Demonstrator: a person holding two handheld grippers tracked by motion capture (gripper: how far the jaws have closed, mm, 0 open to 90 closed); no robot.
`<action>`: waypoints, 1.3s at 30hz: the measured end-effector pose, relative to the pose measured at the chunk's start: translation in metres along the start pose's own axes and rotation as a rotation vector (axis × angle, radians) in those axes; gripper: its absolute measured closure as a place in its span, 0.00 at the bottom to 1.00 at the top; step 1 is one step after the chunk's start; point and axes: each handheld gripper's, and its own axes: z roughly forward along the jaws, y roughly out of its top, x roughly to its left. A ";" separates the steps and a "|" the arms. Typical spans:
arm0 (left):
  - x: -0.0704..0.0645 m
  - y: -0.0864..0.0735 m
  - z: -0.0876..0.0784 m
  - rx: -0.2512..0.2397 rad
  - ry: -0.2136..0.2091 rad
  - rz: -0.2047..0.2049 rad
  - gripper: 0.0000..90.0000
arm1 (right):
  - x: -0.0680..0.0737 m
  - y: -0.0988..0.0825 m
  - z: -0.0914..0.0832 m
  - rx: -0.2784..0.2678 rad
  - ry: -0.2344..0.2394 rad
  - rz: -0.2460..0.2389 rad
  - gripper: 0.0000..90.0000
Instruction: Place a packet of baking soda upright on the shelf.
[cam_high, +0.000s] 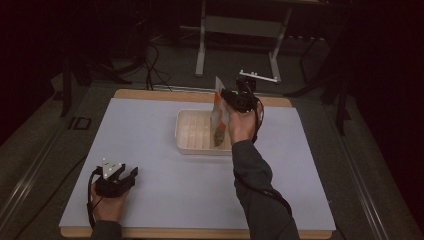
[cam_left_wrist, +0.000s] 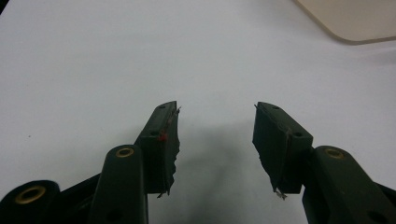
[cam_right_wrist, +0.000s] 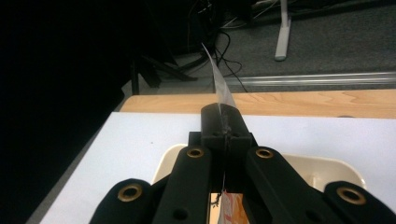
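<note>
Over the tray hangs the pouch, pinched by its top edge in the clenched right gripper, so this looks like the placing step, next needing a lower-and-release into the tray, while the left gripper idles released on the mat.

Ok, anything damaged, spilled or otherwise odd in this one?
Only wear: the pads on the left claw are frayed at the edges. No spill. The right claw pinches the packet by its top over the tray.
</note>
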 end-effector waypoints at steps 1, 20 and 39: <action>0.000 0.000 0.000 0.000 0.001 0.000 0.56 | 0.000 0.000 0.001 -0.002 0.004 0.004 1.00; 0.000 0.000 -0.001 -0.001 -0.001 -0.006 0.56 | -0.004 -0.011 0.015 -0.007 0.043 0.053 1.00; 0.000 0.000 -0.001 -0.002 -0.002 -0.007 0.56 | -0.013 -0.027 0.025 0.000 0.056 0.040 1.00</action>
